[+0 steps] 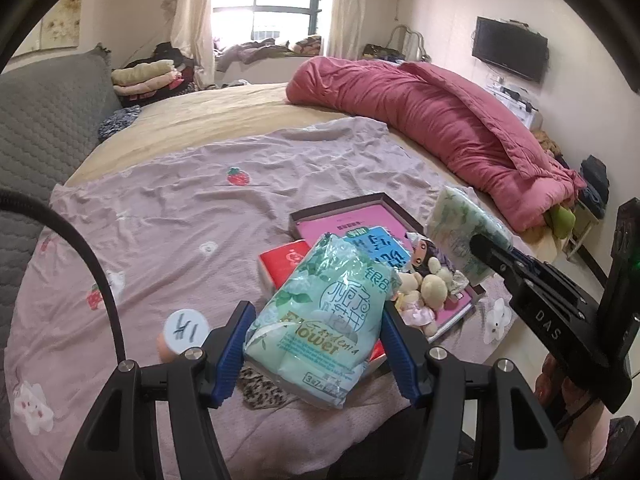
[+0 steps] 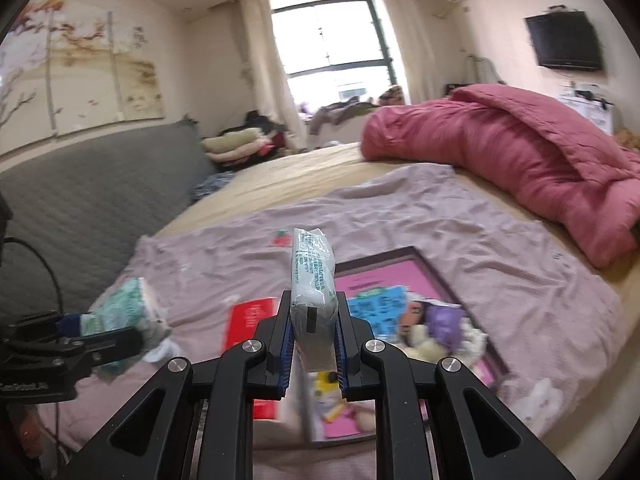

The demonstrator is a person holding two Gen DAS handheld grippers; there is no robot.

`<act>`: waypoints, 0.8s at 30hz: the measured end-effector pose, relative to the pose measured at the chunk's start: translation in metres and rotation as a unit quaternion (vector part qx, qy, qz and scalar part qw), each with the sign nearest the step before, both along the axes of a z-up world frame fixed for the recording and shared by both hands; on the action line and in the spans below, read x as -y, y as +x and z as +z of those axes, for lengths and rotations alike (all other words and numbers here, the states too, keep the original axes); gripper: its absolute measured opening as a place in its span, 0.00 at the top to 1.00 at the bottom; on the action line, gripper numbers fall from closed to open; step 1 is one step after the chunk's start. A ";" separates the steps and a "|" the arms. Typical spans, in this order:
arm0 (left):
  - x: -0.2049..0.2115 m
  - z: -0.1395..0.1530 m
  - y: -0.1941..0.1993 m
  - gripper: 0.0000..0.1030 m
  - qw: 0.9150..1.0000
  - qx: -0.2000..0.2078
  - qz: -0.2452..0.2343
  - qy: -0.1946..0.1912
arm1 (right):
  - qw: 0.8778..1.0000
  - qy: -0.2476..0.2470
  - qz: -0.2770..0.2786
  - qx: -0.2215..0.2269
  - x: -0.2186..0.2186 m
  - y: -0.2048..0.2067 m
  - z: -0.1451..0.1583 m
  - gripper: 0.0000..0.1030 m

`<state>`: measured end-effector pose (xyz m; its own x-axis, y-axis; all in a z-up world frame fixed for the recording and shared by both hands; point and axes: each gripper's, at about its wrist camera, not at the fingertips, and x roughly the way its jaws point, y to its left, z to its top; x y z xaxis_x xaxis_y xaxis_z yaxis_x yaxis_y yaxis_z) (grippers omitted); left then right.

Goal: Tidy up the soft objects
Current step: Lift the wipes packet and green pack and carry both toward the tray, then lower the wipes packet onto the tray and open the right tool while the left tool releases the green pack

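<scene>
Fingers (image 1: 240,344) of the left gripper (image 1: 316,356) are clamped on a green tissue pack (image 1: 320,320), held above the pink bedsheet (image 1: 180,208). A second tissue pack (image 2: 314,280) is pinched edge-on by the right gripper (image 2: 313,344), over the shallow box (image 2: 436,272) holding a doll (image 1: 424,276). Bare sheet is seen leftward.

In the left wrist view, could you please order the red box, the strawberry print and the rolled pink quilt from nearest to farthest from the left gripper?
From the left gripper, which is shut on a green tissue pack:
1. Red box, just past the pack, slightly left.
2. Strawberry print, mid-sheet, farther up and left.
3. Pink quilt, at the bed's far right.
</scene>
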<state>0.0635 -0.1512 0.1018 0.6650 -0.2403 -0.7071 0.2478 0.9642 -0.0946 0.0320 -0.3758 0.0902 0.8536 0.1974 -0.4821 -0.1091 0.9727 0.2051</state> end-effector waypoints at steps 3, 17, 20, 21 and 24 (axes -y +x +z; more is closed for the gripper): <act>0.014 -0.005 0.006 0.39 1.000 -0.005 -0.011 0.002 | 1.000 0.003 -0.028 -0.006 0.018 0.002 -0.005 0.83; 0.110 -0.068 0.068 0.39 0.995 -0.067 -0.061 0.032 | 0.987 -0.024 -0.143 -0.069 0.083 0.013 -0.051 0.83; 0.122 -0.079 0.083 0.39 0.994 -0.076 -0.061 0.043 | 0.983 -0.027 -0.163 -0.080 0.092 0.015 -0.061 0.83; 0.126 -0.082 0.087 0.39 0.994 -0.078 -0.061 0.046 | 0.982 -0.029 -0.168 -0.081 0.094 0.016 -0.064 0.83; 0.133 -0.091 0.096 0.39 0.993 -0.080 -0.062 0.056 | 0.979 -0.041 -0.178 -0.086 0.098 0.023 -0.073 0.83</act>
<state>0.1594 -0.2843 0.0110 0.5129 -0.2274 -0.8277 0.3551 0.9341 -0.0366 0.0547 -0.4741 0.0172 0.7655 -0.1441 -0.6271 0.2702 0.9565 0.1100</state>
